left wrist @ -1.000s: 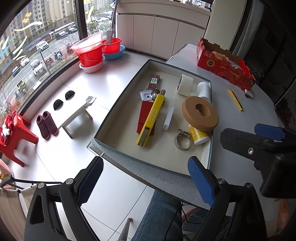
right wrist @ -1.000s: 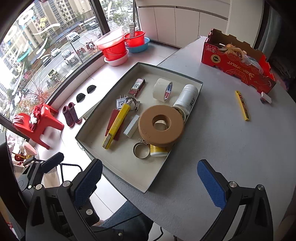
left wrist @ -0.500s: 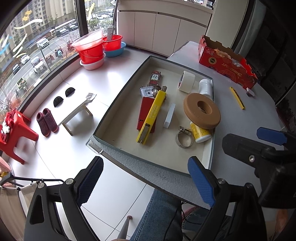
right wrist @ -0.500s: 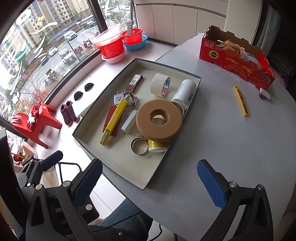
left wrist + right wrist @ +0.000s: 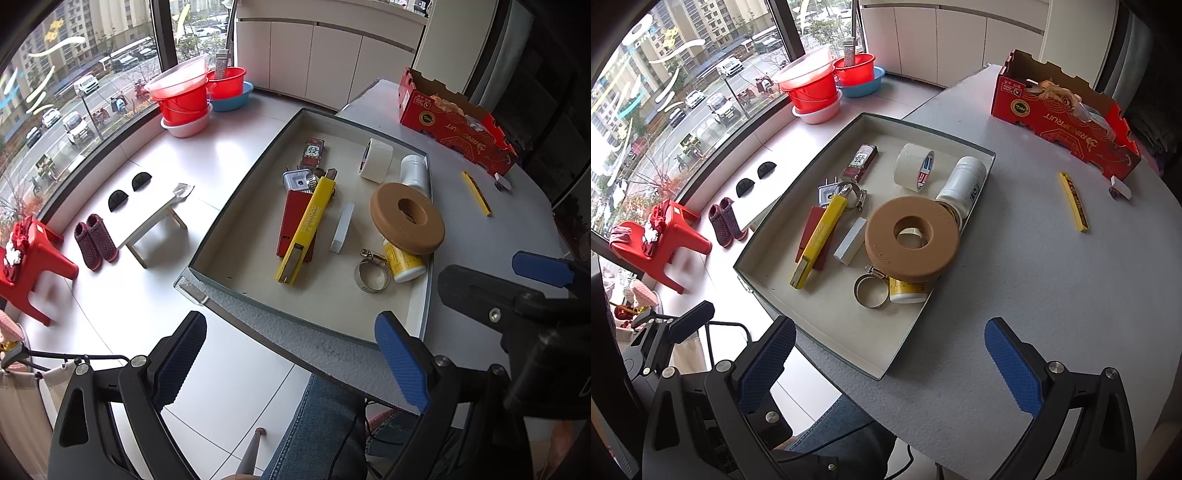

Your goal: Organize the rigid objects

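Probably a high-rise flat: slippers (image 5: 96, 242), wash basins (image 5: 816, 92), street below.

Your left tool (image 5: 290, 363) and right tool (image 5: 890, 363) are both matte black frames with triangular cut-outs and silver screws, each finger faced with a blue cross-hatched pad (image 5: 1012, 369), a thin black cable (image 5: 347, 439) trails below, and you wear blue denim jeans (image 5: 321, 424).

- One tray (image 5: 964, 236) on the desk (image 5: 1034, 295);
- two hose clamps (image 5: 871, 291), both in the tray;
- two bottles (image 5: 962, 181) there;
- one brown ring (image 5: 912, 236);
- one tape roll (image 5: 913, 167);
- two yellow bars (image 5: 1074, 201), one in the tray, one out on the desk;
- one red carton (image 5: 1067, 122)
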A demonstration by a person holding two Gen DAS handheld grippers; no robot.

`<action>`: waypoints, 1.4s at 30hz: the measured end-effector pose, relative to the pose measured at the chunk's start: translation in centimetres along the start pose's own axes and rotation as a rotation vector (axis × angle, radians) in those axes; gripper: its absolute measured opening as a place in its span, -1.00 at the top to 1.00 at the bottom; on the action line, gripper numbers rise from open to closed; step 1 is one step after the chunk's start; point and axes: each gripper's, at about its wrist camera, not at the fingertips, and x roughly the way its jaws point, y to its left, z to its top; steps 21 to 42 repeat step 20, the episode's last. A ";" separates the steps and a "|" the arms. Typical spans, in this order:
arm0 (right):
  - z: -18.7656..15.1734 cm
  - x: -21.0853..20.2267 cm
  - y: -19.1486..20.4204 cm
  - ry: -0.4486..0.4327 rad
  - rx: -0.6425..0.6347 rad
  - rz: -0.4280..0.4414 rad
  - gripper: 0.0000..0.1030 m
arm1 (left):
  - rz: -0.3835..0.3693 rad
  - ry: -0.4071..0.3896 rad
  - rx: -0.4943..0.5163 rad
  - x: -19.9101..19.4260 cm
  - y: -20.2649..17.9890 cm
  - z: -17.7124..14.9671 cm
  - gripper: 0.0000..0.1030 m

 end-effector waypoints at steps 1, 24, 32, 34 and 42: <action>0.0 0.0 0.1 -0.001 -0.003 -0.001 -1.00 | 0.001 -0.001 0.000 0.0 0.0 0.0 -0.83; 0.0 0.1 0.3 0.002 -0.008 0.001 -1.00 | 0.006 -0.008 -0.005 -0.2 0.0 0.0 -0.83; 0.0 0.1 0.3 0.002 -0.008 0.001 -1.00 | 0.006 -0.008 -0.005 -0.2 0.0 0.0 -0.83; 0.0 0.1 0.3 0.002 -0.008 0.001 -1.00 | 0.006 -0.008 -0.005 -0.2 0.0 0.0 -0.83; 0.0 0.1 0.3 0.002 -0.008 0.001 -1.00 | 0.006 -0.008 -0.005 -0.2 0.0 0.0 -0.83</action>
